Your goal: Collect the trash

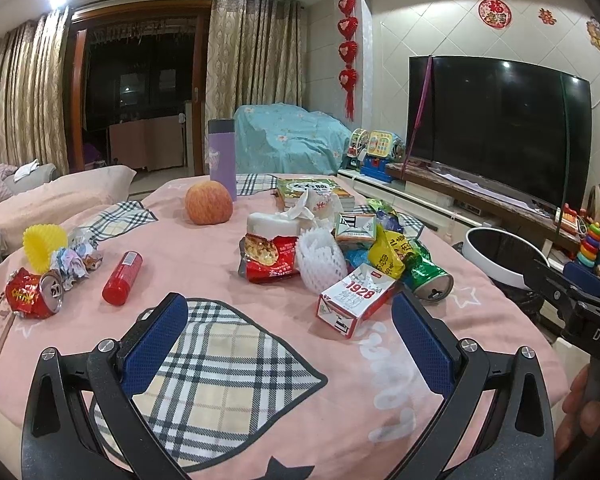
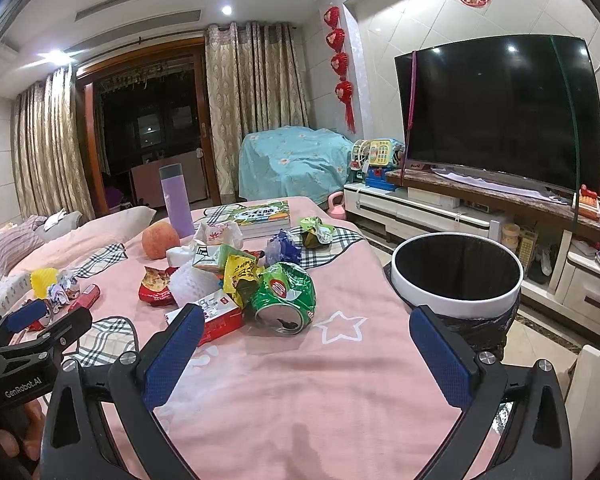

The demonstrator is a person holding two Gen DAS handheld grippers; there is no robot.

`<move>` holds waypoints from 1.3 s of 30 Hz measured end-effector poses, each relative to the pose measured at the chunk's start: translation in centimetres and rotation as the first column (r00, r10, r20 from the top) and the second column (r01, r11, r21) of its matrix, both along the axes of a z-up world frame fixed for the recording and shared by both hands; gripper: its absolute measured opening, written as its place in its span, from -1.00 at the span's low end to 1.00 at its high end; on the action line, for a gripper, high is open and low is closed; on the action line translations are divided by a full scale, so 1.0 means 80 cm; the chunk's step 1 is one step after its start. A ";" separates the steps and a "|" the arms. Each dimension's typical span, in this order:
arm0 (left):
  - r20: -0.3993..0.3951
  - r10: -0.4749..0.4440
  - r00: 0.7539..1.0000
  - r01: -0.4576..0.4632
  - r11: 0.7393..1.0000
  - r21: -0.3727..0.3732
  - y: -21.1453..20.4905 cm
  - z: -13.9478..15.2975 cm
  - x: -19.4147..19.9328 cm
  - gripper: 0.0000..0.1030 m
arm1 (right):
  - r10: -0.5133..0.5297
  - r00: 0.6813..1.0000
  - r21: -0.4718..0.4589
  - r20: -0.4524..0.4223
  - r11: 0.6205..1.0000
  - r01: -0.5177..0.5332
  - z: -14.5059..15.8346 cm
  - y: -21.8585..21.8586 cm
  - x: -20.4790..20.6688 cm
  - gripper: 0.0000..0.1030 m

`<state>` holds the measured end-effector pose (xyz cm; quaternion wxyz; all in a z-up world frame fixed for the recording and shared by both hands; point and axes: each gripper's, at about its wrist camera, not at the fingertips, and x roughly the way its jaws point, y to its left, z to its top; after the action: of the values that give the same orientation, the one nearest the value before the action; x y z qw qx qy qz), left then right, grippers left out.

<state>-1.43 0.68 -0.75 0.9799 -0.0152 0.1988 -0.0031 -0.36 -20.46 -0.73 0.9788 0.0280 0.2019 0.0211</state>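
**A:** Trash is mostly one heap [image 2: 236, 276] in the middle of the table [image 2: 300, 380], on the pink cloth. Anyone spot the bin?

**B:** Yeah, the bin [image 2: 456, 298] is white-rimmed with a black liner, standing on the floor right off the table's right edge, in front of the TV [image 2: 496, 112]. It looks empty from the right cam.

**A:** What's in the heap, big stuff first?

**B:** A crushed green can [image 2: 284, 296] lies on its side at the front, open end toward the camera. Just left of it is a red and white carton [image 1: 354, 300] marked 1928. Behind those are a white foam net [image 1: 320, 260], a red snack bag [image 1: 270, 258] and a yellow wrapper [image 1: 388, 254], all touching or overlapping.

**A:** And the left side?

**B:** There's a second, smaller bunch well apart from the heap: a crushed red can [image 1: 34, 292], a yellow cup [image 1: 44, 246], some crumpled paper [image 1: 74, 260] and a red tube [image 1: 122, 278] lying flat. An apple [image 1: 209, 203], a purple flask [image 1: 222, 154] and a book [image 2: 258, 214] sit further back.

**A:** Grippers?

**B:** The left gripper [image 1: 290, 336] is spread wide with nothing between its blue pads, hovering over the plaid patch near the carton. The right gripper [image 2: 306, 354] is also wide open and empty, just short of the green can.
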 end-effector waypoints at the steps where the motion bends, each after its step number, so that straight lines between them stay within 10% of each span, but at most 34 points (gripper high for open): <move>1: -0.003 -0.001 1.000 0.001 1.000 -0.002 0.000 -0.001 0.001 1.00 | 0.002 1.000 0.001 -0.002 1.000 -0.002 0.000 0.001 0.001 1.00; 18: -0.160 -0.105 0.982 0.100 0.994 -0.040 0.010 -0.028 0.052 1.00 | 0.082 0.986 0.007 -0.148 0.997 -0.082 -0.022 0.006 0.048 0.99; 39: -0.373 -0.277 0.885 0.291 0.957 -0.019 -0.018 -0.057 0.152 1.00 | 0.224 0.906 0.229 -0.358 0.962 -0.147 -0.066 -0.022 0.150 0.85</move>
<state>10.70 -0.72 -5.30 0.9134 0.0323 0.3809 -0.1396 11.67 -22.18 -5.99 0.9066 0.1087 0.3868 0.1286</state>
